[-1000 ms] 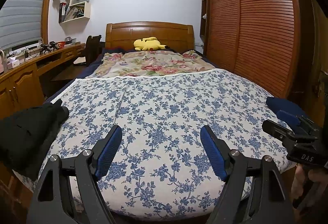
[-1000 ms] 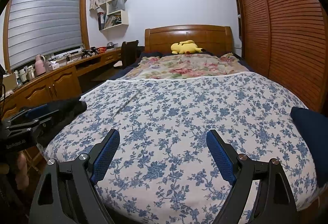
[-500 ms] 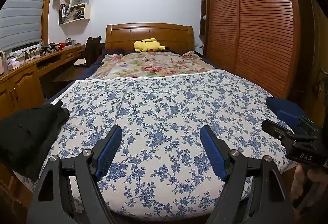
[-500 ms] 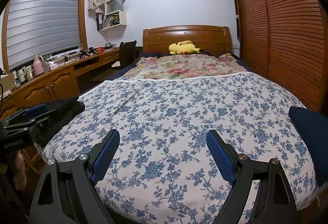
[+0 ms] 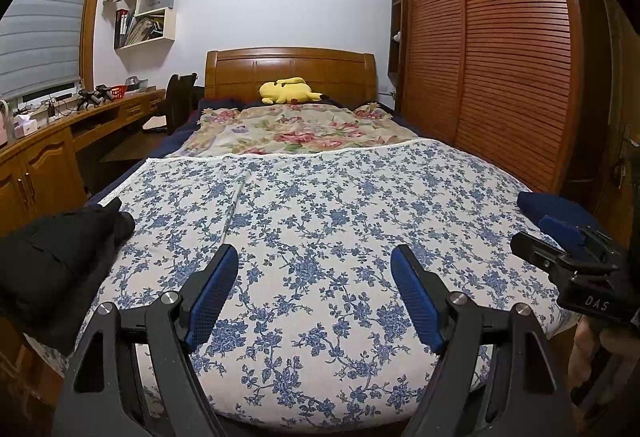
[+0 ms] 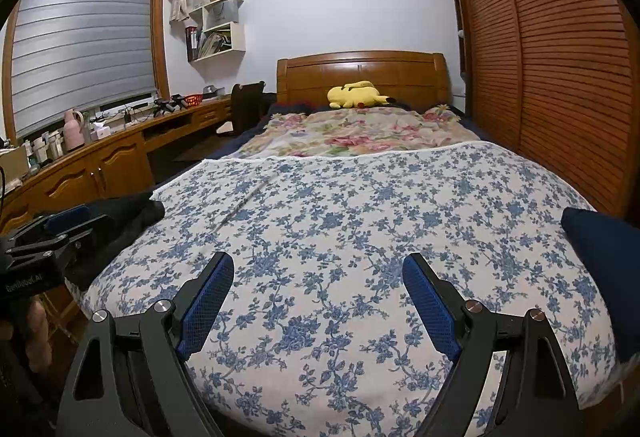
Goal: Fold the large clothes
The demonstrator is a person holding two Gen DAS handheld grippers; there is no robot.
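Bed point(image 5: 320, 221) fills both views under a blue-flowered cover. We hold the left gripper point(image 5: 314, 269) and right gripper point(image 6: 318, 277) above its near end, jaws spread wide on both, nothing between them. A black garment point(image 5: 60, 261) lies bunched at the bed's left edge; a navy garment point(image 6: 600, 249) sits at the right edge.

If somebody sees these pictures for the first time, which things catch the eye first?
First, the blue-flowered bedspread filling the near half of the bed, then the yellow plush toy by the wooden headboard. A black garment lies at the bed's left edge, and both open claws, left claw and right claw, hover empty.
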